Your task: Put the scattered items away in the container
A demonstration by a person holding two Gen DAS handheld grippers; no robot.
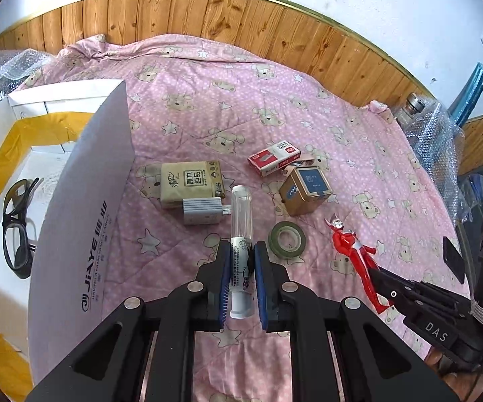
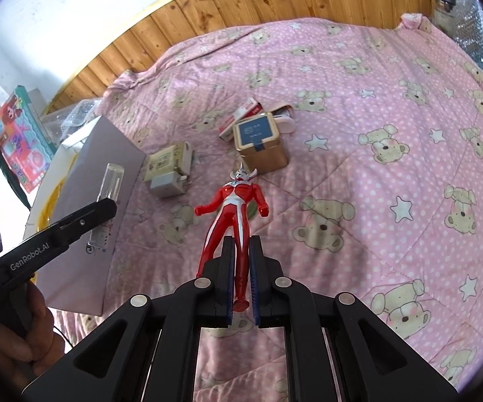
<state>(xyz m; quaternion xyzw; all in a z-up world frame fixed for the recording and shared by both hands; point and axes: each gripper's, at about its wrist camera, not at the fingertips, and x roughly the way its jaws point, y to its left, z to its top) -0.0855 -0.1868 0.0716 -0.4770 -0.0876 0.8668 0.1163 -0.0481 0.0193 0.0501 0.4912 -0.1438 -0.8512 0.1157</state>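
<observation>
Tube and figure gripped, box still to reach

Jaws of the left gripper (image 1: pixel 240 279) are clamped on a clear-capped tube (image 1: pixel 240 234); those of the right gripper (image 2: pixel 240 271) pinch the red toy figure (image 2: pixel 231 221) by its legs. Both seem lifted off the pink bedspread (image 2: pixel 358 174), though height is hard to judge. Swing each over the white box (image 1: pixel 3 181), clearing its raised flap (image 1: pixel 84 221), and release low beside the glasses (image 1: pixel 17 221). Right of the box wait the tissue pack (image 1: pixel 191 181), charger (image 1: pixel 204 211), tape roll (image 1: pixel 286 238), tin (image 1: pixel 305 191) and staple box (image 1: pixel 273 157).
</observation>
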